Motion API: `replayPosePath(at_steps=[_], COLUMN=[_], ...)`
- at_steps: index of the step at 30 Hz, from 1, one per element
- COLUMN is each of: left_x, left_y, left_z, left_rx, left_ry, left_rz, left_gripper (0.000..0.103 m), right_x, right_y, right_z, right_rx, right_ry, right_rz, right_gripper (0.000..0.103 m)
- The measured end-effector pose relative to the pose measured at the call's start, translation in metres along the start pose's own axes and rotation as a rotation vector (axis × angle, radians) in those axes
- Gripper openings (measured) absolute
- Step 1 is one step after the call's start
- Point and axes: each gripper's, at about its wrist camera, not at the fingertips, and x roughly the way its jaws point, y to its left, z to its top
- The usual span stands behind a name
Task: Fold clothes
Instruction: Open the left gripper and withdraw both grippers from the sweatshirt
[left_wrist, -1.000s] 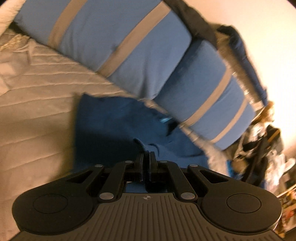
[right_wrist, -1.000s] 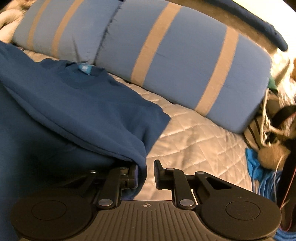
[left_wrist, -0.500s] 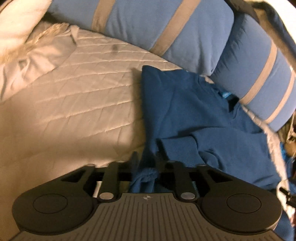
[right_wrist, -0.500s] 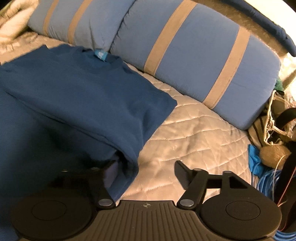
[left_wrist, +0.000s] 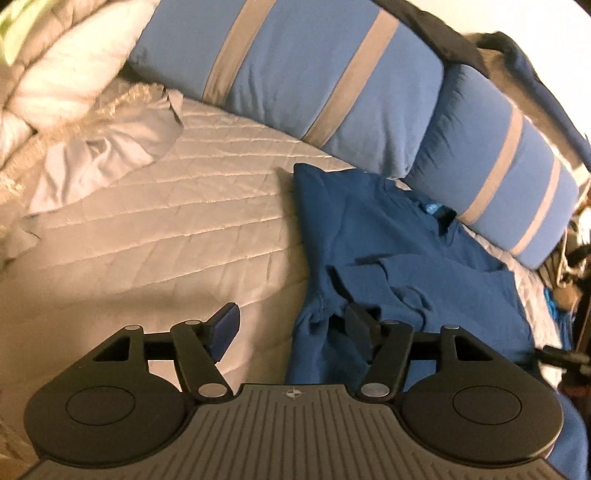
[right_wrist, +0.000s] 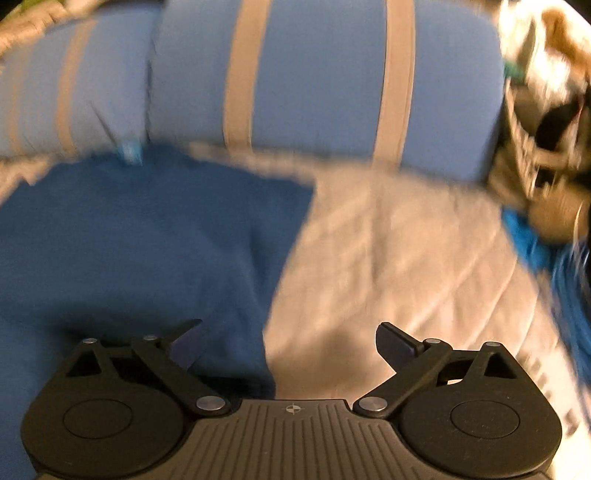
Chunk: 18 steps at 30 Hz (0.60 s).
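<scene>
A dark blue sweater (left_wrist: 391, 254) lies folded on the quilted bed, its collar tag toward the pillows and one cuffed sleeve laid across its front. My left gripper (left_wrist: 291, 321) hangs over the sweater's left edge; its jaws are opening, with a bunched fold of the cloth lying loose between them and the pads off it. In the blurred right wrist view the same sweater (right_wrist: 147, 240) fills the left half. My right gripper (right_wrist: 288, 343) straddles its right edge, jaws opening wide, with the cloth's edge between them and not pinched.
Two blue pillows with tan stripes (left_wrist: 317, 85) (right_wrist: 325, 85) lean along the head of the bed. A pale crumpled sheet and white bedding (left_wrist: 92, 122) sit at the far left. The cream quilt (left_wrist: 147, 236) lies bare left of the sweater. Clutter and blue cord (right_wrist: 546, 229) crowd the bed's right side.
Both grippers, which held sweater cloth a second ago, have opened and released it. The lifted cloth has dropped flat onto the bed. The left view has swung from the pillows toward the bed.
</scene>
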Motion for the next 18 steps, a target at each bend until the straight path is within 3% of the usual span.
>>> replayPosePath(at_steps=[7, 11, 18], left_x=[-0.014, -0.014, -0.033], left_y=[-0.007, -0.005, -0.006], left_z=[-0.019, -0.024, -0.030], left_rx=[0.100, 0.075, 0.020], left_ry=[-0.035, -0.027, -0.088], left_rz=[0.056, 0.056, 0.031], left_gripper=[0.069, 0.069, 0.069], right_x=[-0.034, -0.063, -0.105], right_y=[0.001, 0.002, 0.020], right_z=[-0.002, 0.004, 0.004], right_rx=[-0.017, -0.022, -0.065], right_ry=[-0.092, -0.152, -0.224], right_rz=[-0.061, -0.024, 0.047], right_gripper=[0.103, 0.103, 0.103])
